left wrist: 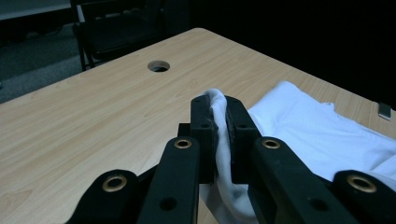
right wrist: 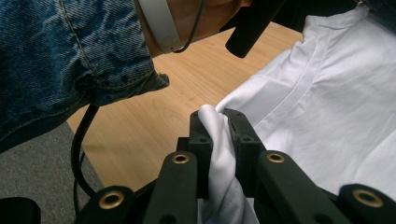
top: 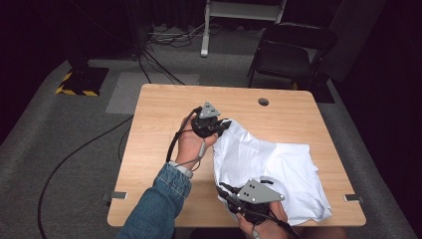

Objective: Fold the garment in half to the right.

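The person has a white T-shirt (top: pixel 271 167) pinched at two points and appears to be spreading or folding it on the desk (top: pixel 159 114). The left gripper (top: pixel 219 127) sits near the centre of the desk, at about 10 o'clock from the bulk of the cloth, its jaws closed on a bunched edge of the shirt (left wrist: pixel 219 135). The right gripper (top: pixel 226 195) works at the near edge, around 7 o'clock from the garment, jaws likewise clamped on a thick fold of fabric (right wrist: pixel 217 140).

To do this step well, both grips should probably hold firm while the hands draw apart evenly, so the edge between them goes taut without slipping out. Lifting slightly before pulling would likely keep the cloth from dragging and wrinkling further. Each bite holds a wad, not a single layer, so a tug may release some layers; a slow, steady pull seems wiser.

The shirt is thin, soft knit cotton by the look of it, matte and bright white, crumpled into loose folds with a stitched seam band visible in the right gripper view. It lies over the right half of the desk, reaching the near edge. The desk is smooth pale wood-grain laminate with rounded corners and a round cable hole (top: pixel 263 101) toward 12 o'clock. A denim sleeve (top: pixel 159 204) covers the left forearm.
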A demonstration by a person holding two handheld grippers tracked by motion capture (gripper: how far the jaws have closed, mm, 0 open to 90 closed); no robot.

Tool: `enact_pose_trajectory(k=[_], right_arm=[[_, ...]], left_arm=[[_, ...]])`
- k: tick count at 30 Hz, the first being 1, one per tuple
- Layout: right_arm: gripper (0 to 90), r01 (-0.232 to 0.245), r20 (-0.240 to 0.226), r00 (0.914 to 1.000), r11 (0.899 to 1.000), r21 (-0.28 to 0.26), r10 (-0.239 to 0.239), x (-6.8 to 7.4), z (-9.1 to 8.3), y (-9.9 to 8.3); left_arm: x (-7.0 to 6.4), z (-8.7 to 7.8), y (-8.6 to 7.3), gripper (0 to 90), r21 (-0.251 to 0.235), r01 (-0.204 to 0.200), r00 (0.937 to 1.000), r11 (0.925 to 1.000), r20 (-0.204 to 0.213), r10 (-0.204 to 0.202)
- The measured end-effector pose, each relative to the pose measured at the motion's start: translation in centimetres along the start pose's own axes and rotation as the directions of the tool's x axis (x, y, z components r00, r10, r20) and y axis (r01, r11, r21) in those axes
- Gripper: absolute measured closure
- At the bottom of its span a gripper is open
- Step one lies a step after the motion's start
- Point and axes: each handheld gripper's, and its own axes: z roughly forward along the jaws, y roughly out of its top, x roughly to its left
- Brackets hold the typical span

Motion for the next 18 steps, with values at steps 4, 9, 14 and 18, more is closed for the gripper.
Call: enact_pose_trajectory(k=[4, 9, 14, 18], right_arm=[[82.0, 0.009, 0.0, 1.0, 1.0, -0.01, -0.009, 0.2, -0.1, 0.7], [82.0, 0.023, -0.004, 0.9997, 0.999, -0.027, -0.023, 0.6, -0.1, 1.8], [82.0, 0.033, -0.014, 0.9993, 0.999, -0.041, -0.034, 1.1, 0.0, 2.8], [82.0, 0.036, -0.022, 0.999, 0.998, -0.057, -0.038, 1.4, 0.1, 3.2]], left_arm=[[0.0, -0.5, 0.8, 84.2, -0.012, -0.006, 1.0, 0.9999, -0.001, 0.006], [0.0, -1.4, 1.6, 84.2, -0.015, -0.022, 0.9997, 0.9996, -0.007, 0.021], [0.1, -2.4, 2.0, 84.2, -0.027, -0.023, 0.9996, 0.9994, -0.015, 0.023], [0.2, -2.7, 2.1, 84.2, -0.036, -0.013, 0.9997, 0.9993, -0.019, 0.013]])
